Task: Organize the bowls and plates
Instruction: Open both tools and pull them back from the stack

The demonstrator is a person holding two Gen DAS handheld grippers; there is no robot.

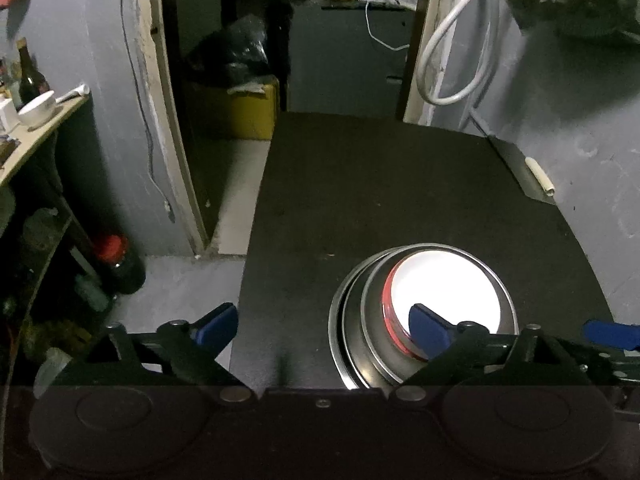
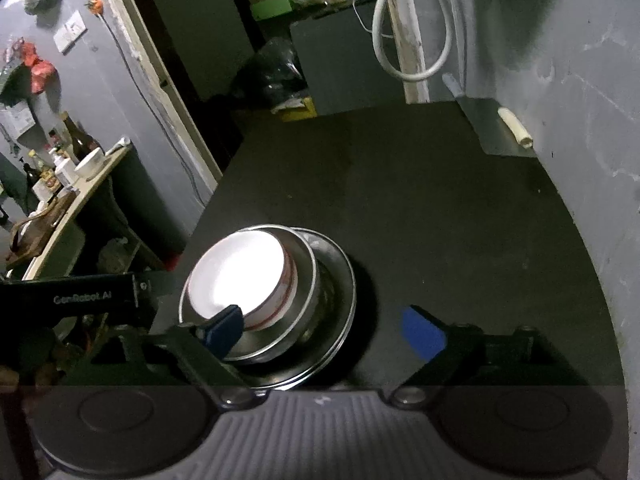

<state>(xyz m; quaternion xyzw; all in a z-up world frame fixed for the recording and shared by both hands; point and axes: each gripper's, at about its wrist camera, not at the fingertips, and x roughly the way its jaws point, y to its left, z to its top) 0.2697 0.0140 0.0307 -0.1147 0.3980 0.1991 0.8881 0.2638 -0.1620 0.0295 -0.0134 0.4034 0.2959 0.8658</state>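
A stack of dishes stands on the black table [image 1: 360, 200]: a steel plate [image 1: 340, 320] at the bottom, a steel bowl [image 1: 372, 312] on it, and a white bowl with a red band [image 1: 448, 284] nested on top. The stack also shows in the right wrist view, with the white bowl [image 2: 236, 276], the steel bowl [image 2: 304, 292] and the steel plate [image 2: 344, 280]. My left gripper [image 1: 320, 328] is open and empty, its right fingertip over the white bowl's near rim. My right gripper [image 2: 324, 330] is open and empty, its left fingertip over the stack's near edge.
A grey wall [image 1: 580, 140] runs along the table's right side, with a white hose [image 1: 452, 52] hanging near the far corner. A doorway [image 1: 240, 80] opens beyond the table's far left. A shelf [image 1: 36, 136] with a white cup and bottles stands to the left.
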